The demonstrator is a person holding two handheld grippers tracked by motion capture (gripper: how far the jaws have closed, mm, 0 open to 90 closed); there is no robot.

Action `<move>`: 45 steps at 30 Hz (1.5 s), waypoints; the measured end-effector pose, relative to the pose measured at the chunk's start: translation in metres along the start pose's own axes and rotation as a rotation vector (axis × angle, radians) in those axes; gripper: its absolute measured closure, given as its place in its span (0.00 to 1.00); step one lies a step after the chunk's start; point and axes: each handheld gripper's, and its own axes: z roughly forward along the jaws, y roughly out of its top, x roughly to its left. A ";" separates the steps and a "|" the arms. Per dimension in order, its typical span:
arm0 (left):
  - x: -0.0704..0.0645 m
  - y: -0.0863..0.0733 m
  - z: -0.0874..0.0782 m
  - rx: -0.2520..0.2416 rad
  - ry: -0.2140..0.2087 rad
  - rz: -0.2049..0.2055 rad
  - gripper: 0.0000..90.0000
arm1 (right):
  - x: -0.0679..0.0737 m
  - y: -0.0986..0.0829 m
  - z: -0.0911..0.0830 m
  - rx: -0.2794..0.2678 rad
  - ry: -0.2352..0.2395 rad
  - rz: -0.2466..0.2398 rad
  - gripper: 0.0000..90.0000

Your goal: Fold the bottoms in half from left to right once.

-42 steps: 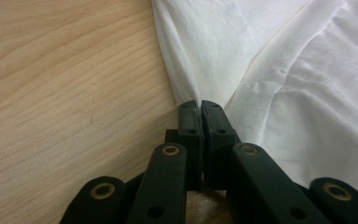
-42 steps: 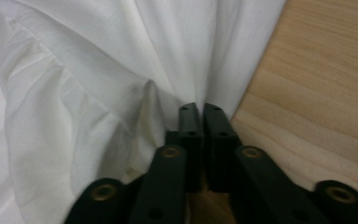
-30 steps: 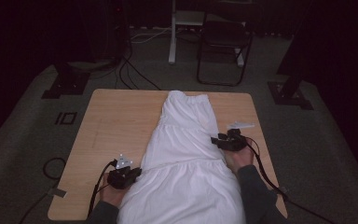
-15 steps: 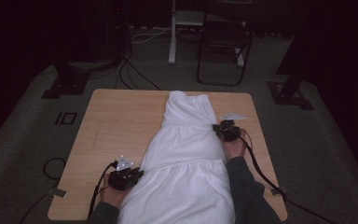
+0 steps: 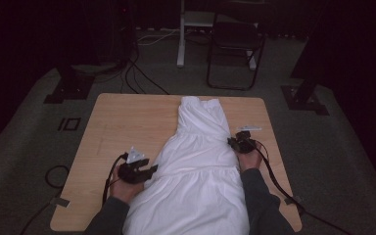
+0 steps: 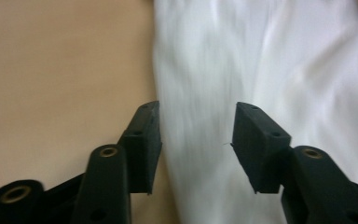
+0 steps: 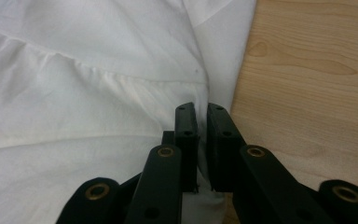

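The left claw is spread over the near left edge of the white dress. The right claw pinches its right edge. The dress lies lengthwise along the middle of the surface.

High view: fixed above the person's side, looking forward and down, far enough to take in the whole surface and the floor beyond. Left gripper view: rides the left claw, very close, facing across the dress's left edge. Right gripper view: rides the right claw, very close, at the dress's right edge. All three share the dress and the wood beside it.
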 end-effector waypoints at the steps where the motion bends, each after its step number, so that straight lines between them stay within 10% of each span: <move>1: 0.000 0.012 0.006 -0.009 0.004 0.005 0.55 | 0.000 0.000 0.000 0.002 -0.001 -0.003 0.92; 8: 0.002 0.047 0.087 0.093 0.069 -0.016 0.51 | -0.001 0.000 0.001 -0.005 0.009 0.014 0.92; 11: 0.006 0.034 0.103 0.141 0.109 -0.008 0.79 | -0.002 0.000 0.001 -0.010 0.016 0.020 0.91; 14: 0.003 0.021 0.094 0.104 0.122 -0.023 0.96 | 0.001 -0.004 -0.001 -0.019 0.022 0.027 0.91; 27: -0.041 -0.058 0.014 0.048 0.141 -0.041 0.94 | 0.050 -0.068 -0.066 0.050 0.175 -0.107 0.90; 31: -0.044 -0.061 0.012 0.045 0.153 -0.018 0.93 | 0.053 -0.073 -0.073 0.078 0.198 -0.111 0.86; 32: -0.045 -0.059 0.014 0.048 0.160 -0.009 0.92 | 0.051 -0.065 -0.081 0.064 0.226 -0.145 0.68; 35: -0.044 -0.058 0.015 0.042 0.153 -0.012 0.91 | 0.045 -0.045 -0.085 -0.020 0.237 -0.113 0.60; 41: -0.041 -0.059 0.015 0.033 0.138 -0.029 0.89 | 0.038 0.010 -0.054 -0.064 0.274 -0.061 0.73; 45: -0.040 -0.059 0.016 0.029 0.137 -0.035 0.89 | 0.046 0.032 -0.019 -0.035 0.303 -0.038 0.62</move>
